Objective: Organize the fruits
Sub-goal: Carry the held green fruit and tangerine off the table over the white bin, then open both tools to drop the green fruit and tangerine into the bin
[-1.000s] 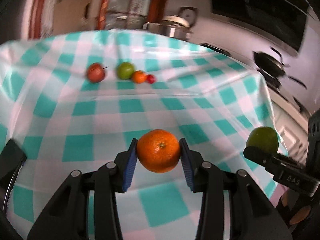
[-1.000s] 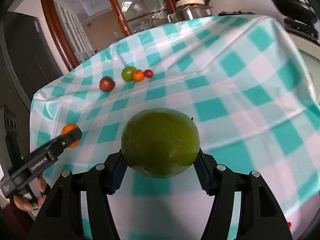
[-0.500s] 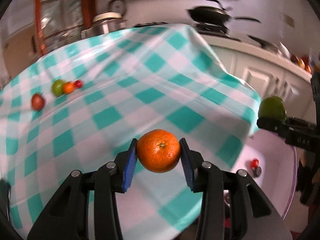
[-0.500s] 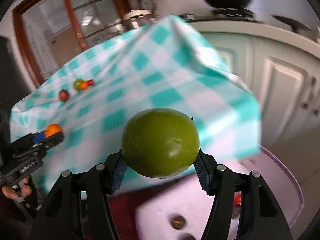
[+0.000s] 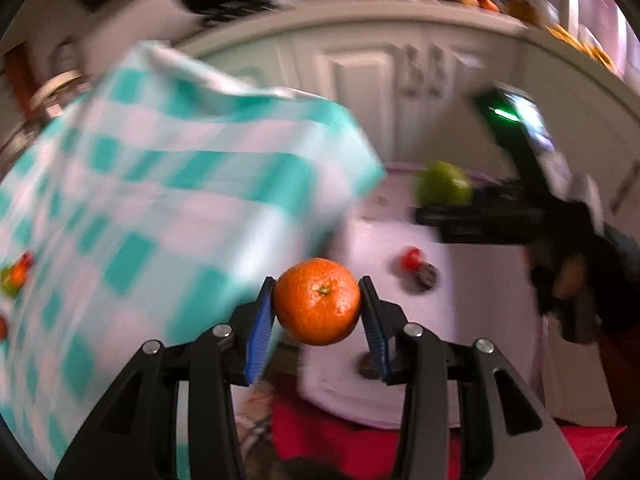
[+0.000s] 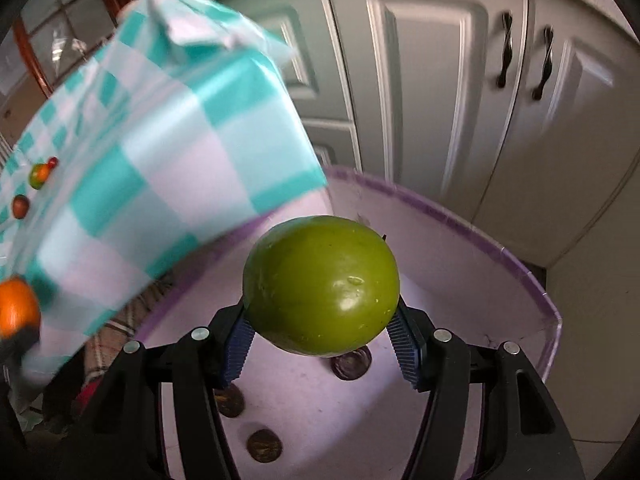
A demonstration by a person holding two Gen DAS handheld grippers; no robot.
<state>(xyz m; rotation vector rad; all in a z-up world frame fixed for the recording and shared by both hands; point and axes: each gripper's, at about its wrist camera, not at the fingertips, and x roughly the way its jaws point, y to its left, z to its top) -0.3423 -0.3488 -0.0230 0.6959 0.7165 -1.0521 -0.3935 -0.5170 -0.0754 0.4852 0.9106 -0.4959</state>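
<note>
My left gripper [image 5: 317, 307] is shut on an orange tangerine [image 5: 317, 301], held past the corner of the checked table and above a pale purple-rimmed tub [image 5: 472, 320]. My right gripper [image 6: 320, 332] is shut on a large green fruit [image 6: 322, 284] and hangs over the same tub [image 6: 532, 280]. In the left wrist view the green fruit [image 5: 443, 189] shows at the right in the other gripper. A small red fruit [image 5: 411, 258] and dark round fruits [image 6: 351, 365] lie on the tub's floor. Several small fruits [image 6: 40, 174] remain far back on the tablecloth [image 6: 132, 160].
White cabinet doors [image 6: 432, 92] with dark handles stand right behind the tub. A red cloth [image 5: 332, 436] lies on the floor beside it. The tablecloth corner overhangs the tub's left side. A person's hand [image 5: 568, 280] holds the right gripper.
Both grippers have swung off the table to the right and downward, still carrying their fruit. The tub now fills the view below them, and the table has slid to the left.
</note>
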